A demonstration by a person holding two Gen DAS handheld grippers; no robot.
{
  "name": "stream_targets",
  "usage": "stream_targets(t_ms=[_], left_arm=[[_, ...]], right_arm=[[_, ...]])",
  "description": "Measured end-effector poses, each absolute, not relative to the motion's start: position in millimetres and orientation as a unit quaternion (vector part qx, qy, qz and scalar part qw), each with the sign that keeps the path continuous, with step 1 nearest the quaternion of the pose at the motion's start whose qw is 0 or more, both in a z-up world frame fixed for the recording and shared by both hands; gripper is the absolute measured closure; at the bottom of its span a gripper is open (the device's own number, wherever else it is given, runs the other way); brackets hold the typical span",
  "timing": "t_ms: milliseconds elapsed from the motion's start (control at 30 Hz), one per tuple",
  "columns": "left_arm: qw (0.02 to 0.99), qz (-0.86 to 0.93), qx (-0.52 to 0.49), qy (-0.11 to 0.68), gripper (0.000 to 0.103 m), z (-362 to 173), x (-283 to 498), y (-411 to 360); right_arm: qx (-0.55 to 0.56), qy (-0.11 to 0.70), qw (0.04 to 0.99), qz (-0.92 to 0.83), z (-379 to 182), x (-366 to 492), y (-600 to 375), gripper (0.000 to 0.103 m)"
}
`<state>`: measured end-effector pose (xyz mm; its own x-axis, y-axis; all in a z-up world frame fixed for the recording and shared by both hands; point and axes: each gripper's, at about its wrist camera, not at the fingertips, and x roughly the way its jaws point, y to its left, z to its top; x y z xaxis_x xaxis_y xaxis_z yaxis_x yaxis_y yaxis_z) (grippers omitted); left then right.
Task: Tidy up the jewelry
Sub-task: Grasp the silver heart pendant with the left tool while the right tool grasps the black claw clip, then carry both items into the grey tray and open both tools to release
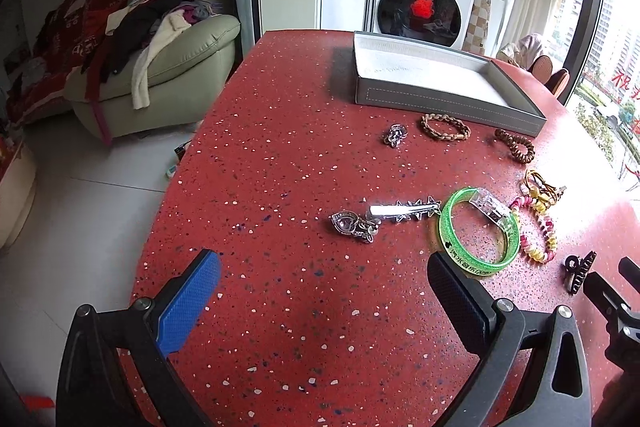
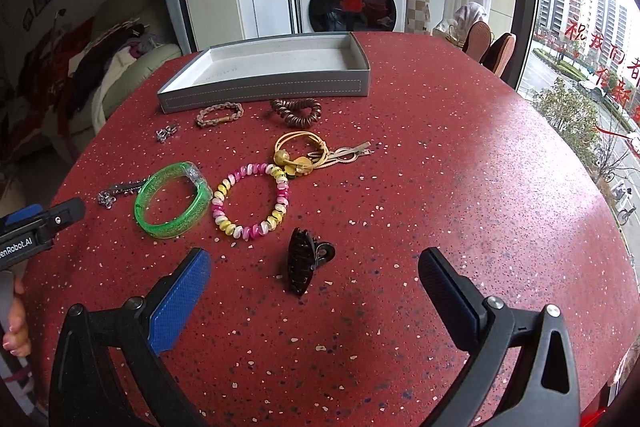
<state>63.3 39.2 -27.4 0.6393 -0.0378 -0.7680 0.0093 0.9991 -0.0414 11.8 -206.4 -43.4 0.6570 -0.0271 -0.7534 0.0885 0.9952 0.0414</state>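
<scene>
Holding both tongs spread wide and empty above the red tabletop (image 2: 440, 167), you have nothing gripped yet: left tongs (image 1: 324, 291), right tongs (image 2: 314, 287).

Nearest risk, right wrist view: the black claw clip (image 2: 306, 261) lies just ahead at 12 o'clock, between the fingers. It is ridged and sits on its side; closing on the curved back could squirt it out sideways. Judgement only.

Left wrist view, 12 to 1 o'clock: the silver heart pendant (image 1: 354, 225) touches the star hair clip (image 1: 404, 211), whose far end meets the green bangle (image 1: 478, 233). A pinch on one may drag its neighbour. The pendant is low and flat, so the pads may scrape the tabletop and miss.

Further, 11 o'clock in the right view: the bangle lies just beside the pink-and-yellow bead bracelet (image 2: 252, 201), which touches the yellow hair tie (image 2: 300, 155) and a flat beige clip (image 2: 352, 153). Lifting the elastic could snag and tow the rest.

Beyond: small silver ring piece (image 2: 166, 133), braided bracelet (image 2: 219, 115), brown coil tie (image 2: 296, 111), all just short of the grey tray (image 2: 264, 93), which holds nothing so far. Its front wall stands upright; a low carry could knock it or push the light tray back.

Your two tongs sit close together; watch for collision.
</scene>
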Motion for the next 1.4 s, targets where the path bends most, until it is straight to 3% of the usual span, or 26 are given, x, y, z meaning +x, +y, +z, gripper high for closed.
stream_targets(t_ms=[267, 400, 500, 600, 700, 767, 833, 1033, 1067, 1100, 1400], left_arm=[[0.893, -0.017, -0.007, 0.45, 0.0, -45, 89, 33], [0.886, -0.019, -0.003, 0.463, 0.0, -53, 96, 30], [0.885, -0.025, 0.001, 0.465, 0.006, -56, 100, 28], [0.885, -0.034, -0.004, 0.464, 0.012, -55, 101, 28], [0.885, -0.048, -0.009, 0.464, 0.024, -54, 101, 26], [0.887, -0.056, -0.006, 0.459, 0.045, -52, 101, 25], [0.887, -0.06, -0.003, 0.458, 0.054, -50, 100, 23], [0.883, -0.068, -0.027, 0.463, 0.058, -47, 100, 33], [0.883, -0.07, -0.032, 0.463, 0.074, -46, 99, 34], [0.883, -0.074, -0.035, 0.463, 0.079, -44, 99, 36], [0.88, -0.074, -0.035, 0.467, 0.079, -36, 102, 40]], right_arm=[[0.052, 0.461, 0.886, -0.025, -61, 33, -208, 0.001], [0.042, 0.468, 0.882, -0.026, -63, 38, -205, 0.008], [0.032, 0.469, 0.882, -0.023, -62, 39, -201, 0.015], [0.02, 0.47, 0.882, -0.022, -59, 40, -198, 0.029], [0.013, 0.469, 0.883, -0.023, -58, 40, -197, 0.044], [0.013, 0.468, 0.883, -0.022, -57, 40, -199, 0.063], [0.021, 0.468, 0.884, -0.018, -56, 40, -203, 0.074], [0.063, 0.459, 0.886, 0.005, -50, 40, -215, 0.074], [0.072, 0.457, 0.887, 0.01, -48, 40, -218, 0.074], [0.08, 0.455, 0.887, 0.015, -46, 42, -220, 0.074], [0.109, 0.443, 0.889, 0.029, -32, 59, -228, 0.074]])
